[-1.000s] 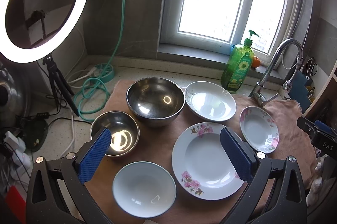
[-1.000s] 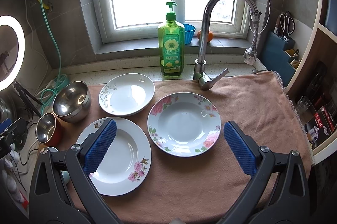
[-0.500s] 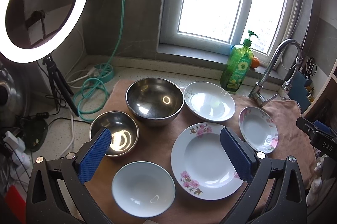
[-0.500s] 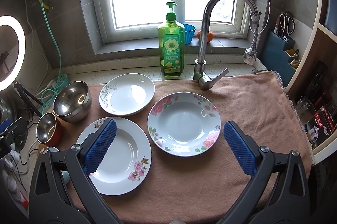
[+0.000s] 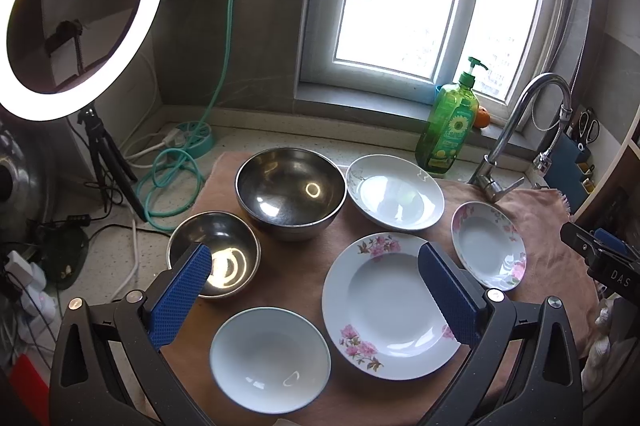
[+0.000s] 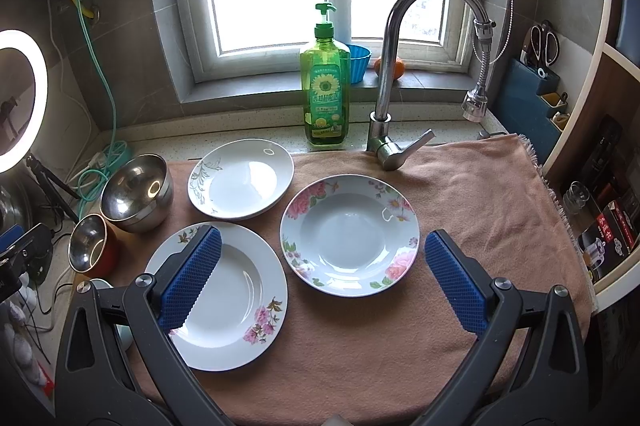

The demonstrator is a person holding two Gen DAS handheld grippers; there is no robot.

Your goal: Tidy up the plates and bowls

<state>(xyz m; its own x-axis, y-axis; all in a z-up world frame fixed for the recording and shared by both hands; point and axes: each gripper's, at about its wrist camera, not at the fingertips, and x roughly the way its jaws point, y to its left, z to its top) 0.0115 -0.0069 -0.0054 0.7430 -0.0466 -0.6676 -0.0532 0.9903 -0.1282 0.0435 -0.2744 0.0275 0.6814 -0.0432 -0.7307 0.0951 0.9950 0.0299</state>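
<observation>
- Right now both tongs hover above the brown cloth [image 6: 460, 186], jaws spread wide and holding nothing: the left gripper [image 5: 316, 290] over the bowls, the right gripper [image 6: 322, 276] over the plates.
- Between the left tongs' blue pads sit a pale bowl [image 5: 270, 358] nearest, and a large flowered plate [image 5: 390, 306] partly behind the right-hand pad.
- Just past the left-hand pad rests a small steel bowl [image 5: 218, 260]; beyond it, a large steel bowl [image 5: 290, 196].
- Farther ahead lies a white plate [image 5: 394, 192] with a grey sprig pattern, and off to the right of the tongs a rose-rimmed plate [image 5: 488, 244].
- From the right tongs, that rose-rimmed plate sits straight ahead between the pads, the flowered one under the left pad.
- Behind the plates stands a green soap bottle [image 6: 325, 98] with a sunflower label; its small print is unreadable.
- A faucet [image 6: 390, 74] rises just right of it.
- The letters "DAS" show on the black body of the other tool at the far right of the left view.
- A ring light [image 5: 80, 14] glows off to the left.
</observation>
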